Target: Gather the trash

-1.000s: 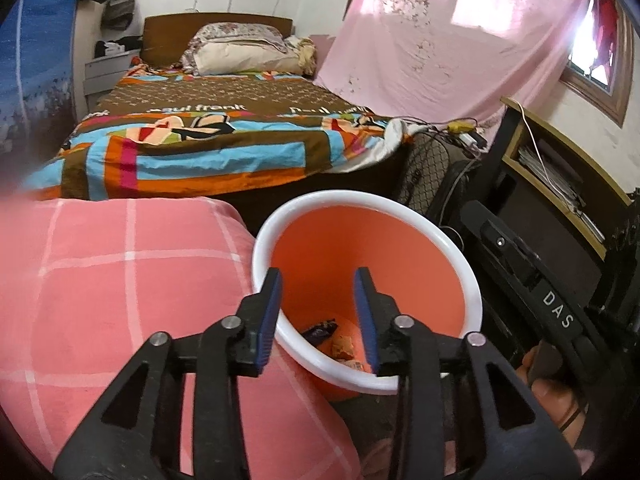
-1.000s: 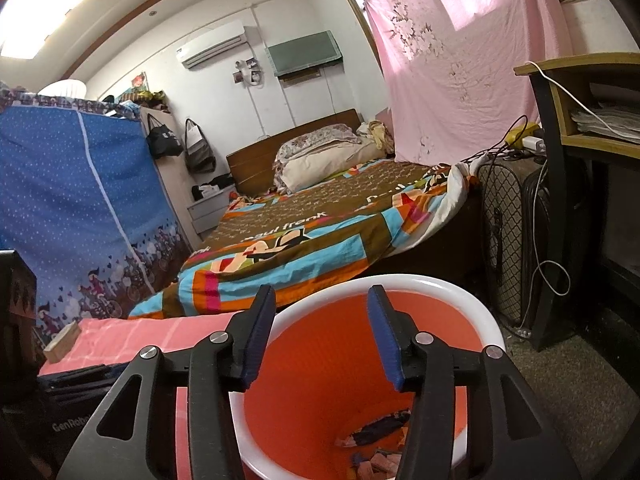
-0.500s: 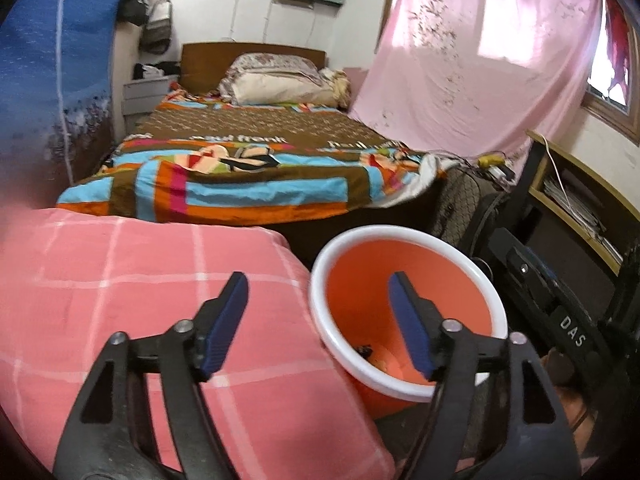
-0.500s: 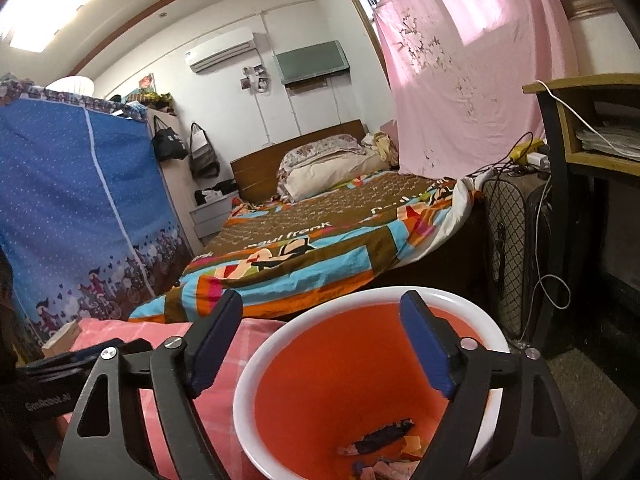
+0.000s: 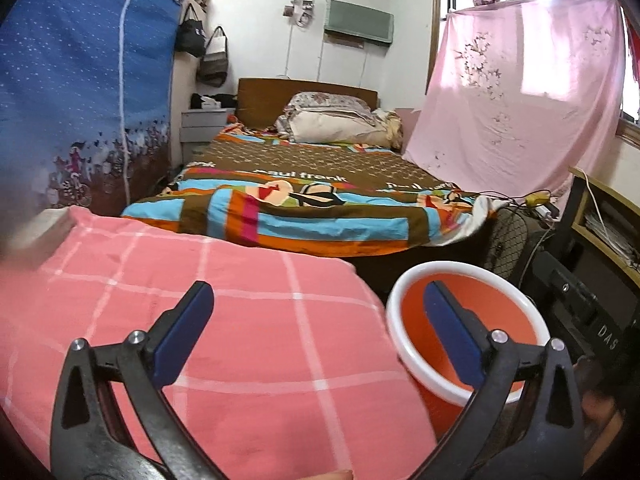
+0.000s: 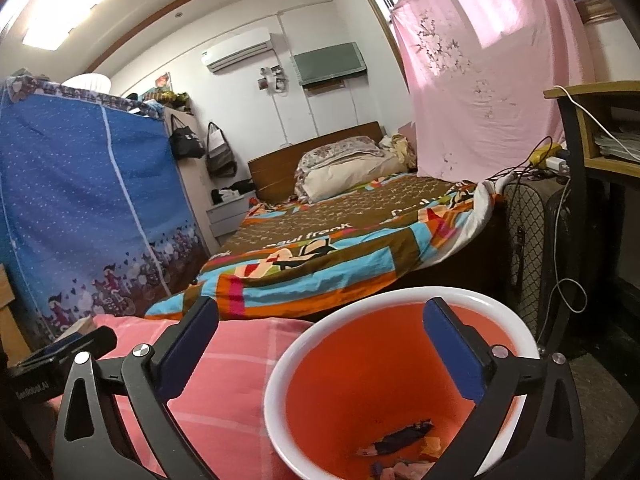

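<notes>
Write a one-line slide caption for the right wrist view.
Open right gripper above the orange bin, empty-jawed, with wrappers lying at the bin's bottom beside the pink checked blanket.

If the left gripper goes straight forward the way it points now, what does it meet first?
Most likely the pink checked cloth: the open left gripper aims over it, with the orange bin off to the right. Depth is unclear.
</notes>
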A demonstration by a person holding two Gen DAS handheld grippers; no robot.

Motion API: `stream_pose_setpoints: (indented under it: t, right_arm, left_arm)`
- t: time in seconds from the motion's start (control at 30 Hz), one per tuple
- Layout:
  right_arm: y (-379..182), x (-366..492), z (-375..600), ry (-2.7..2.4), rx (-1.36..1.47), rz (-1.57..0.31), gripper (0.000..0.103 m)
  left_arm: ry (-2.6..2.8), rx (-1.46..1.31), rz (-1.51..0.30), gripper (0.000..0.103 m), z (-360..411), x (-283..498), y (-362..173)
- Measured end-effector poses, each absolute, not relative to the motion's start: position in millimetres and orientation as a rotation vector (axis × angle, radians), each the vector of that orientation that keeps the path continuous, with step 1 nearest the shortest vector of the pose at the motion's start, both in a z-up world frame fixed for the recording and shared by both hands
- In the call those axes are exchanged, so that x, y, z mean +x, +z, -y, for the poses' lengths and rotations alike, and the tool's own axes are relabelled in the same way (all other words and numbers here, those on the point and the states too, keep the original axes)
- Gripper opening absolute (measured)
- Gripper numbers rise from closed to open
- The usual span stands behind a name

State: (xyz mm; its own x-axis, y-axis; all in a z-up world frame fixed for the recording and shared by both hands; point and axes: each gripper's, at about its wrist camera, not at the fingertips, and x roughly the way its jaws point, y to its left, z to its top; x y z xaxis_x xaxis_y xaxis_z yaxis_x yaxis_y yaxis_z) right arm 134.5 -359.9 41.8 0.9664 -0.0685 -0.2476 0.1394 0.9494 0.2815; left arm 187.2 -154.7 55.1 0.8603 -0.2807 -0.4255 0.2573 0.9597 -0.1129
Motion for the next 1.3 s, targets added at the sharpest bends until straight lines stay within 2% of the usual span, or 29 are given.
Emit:
stream_pose_setpoints:
  t: [0.27,0.77,1.3]
  right_arm:
    - [45.7,131.3,332.0,-0.052,0.236,-0.227,0.103]
    - [51.8,75.3,280.6,-0.023,0.115,-0.105,0.103]
    - [35.6,13.6,233.9,-0.016,0.099,-0.118,0.103]
  left_arm:
    - [-0.238,-0.081,-0.421,0.103,126.4,174.1,56.4]
    - [-0.157,-0.074,-0.361,0.103,80.7,116.7,46.1]
    - [-0.112,-0.054,-0.31,0.103,36.5,50.6,29.7]
